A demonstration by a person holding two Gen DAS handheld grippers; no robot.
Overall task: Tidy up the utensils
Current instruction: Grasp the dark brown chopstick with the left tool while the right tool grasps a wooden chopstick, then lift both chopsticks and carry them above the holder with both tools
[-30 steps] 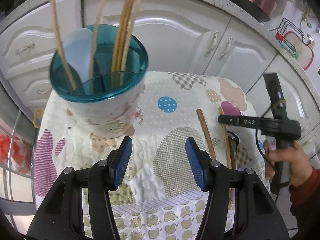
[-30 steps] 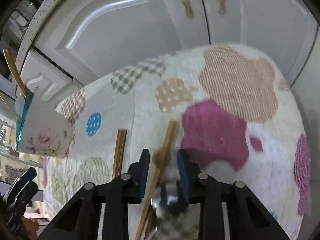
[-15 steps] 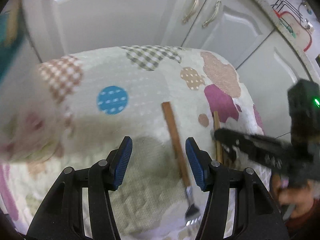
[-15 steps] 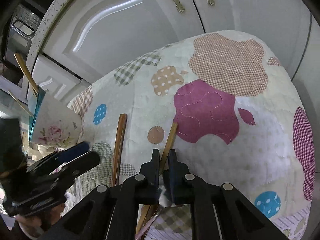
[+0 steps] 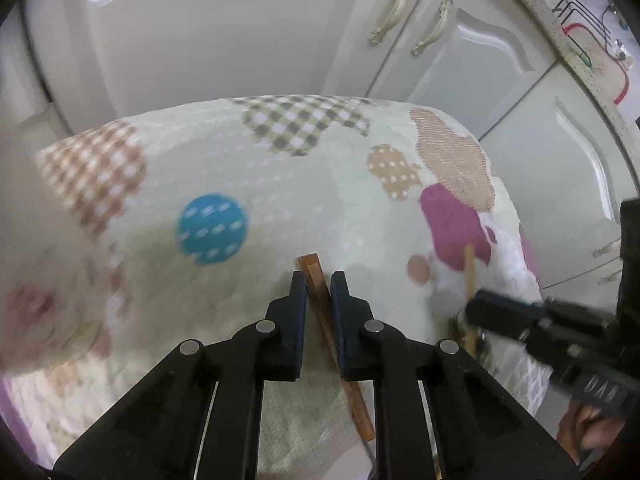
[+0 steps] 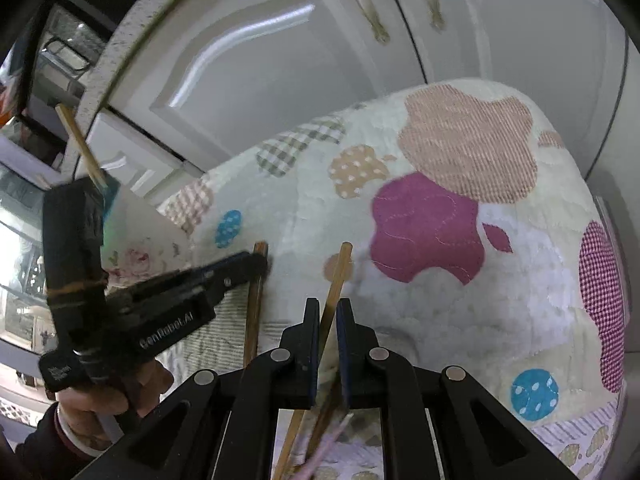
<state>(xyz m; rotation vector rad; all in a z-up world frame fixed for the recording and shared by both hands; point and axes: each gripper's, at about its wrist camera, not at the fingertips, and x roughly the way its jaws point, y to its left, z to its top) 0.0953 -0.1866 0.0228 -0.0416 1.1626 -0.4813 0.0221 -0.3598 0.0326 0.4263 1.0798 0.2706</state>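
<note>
My left gripper point(image 5: 319, 280) is shut on the flat brown wooden handle point(image 5: 316, 270) of a utensil lying on the patchwork cloth point(image 5: 248, 168). It also shows in the right wrist view point(image 6: 256, 264) on that handle point(image 6: 253, 320). My right gripper point(image 6: 328, 308) is shut on a thin light wooden handle point(image 6: 338, 276); this handle shows in the left wrist view point(image 5: 469, 276). The floral utensil cup point(image 6: 136, 236) with a teal inside stands at the left, partly hidden by the left gripper; a stick point(image 6: 78, 144) stands in it.
White cabinet doors point(image 5: 224, 28) with metal handles point(image 5: 390, 16) stand behind the cloth-covered table. More utensil ends point(image 6: 320, 444) lie under my right gripper. The cloth's right edge point(image 6: 600, 264) drops off beside a white cabinet.
My left gripper has swung right from the cup, come down on the brown handle and shut on it. My right gripper has shut on the thin wooden handle.
</note>
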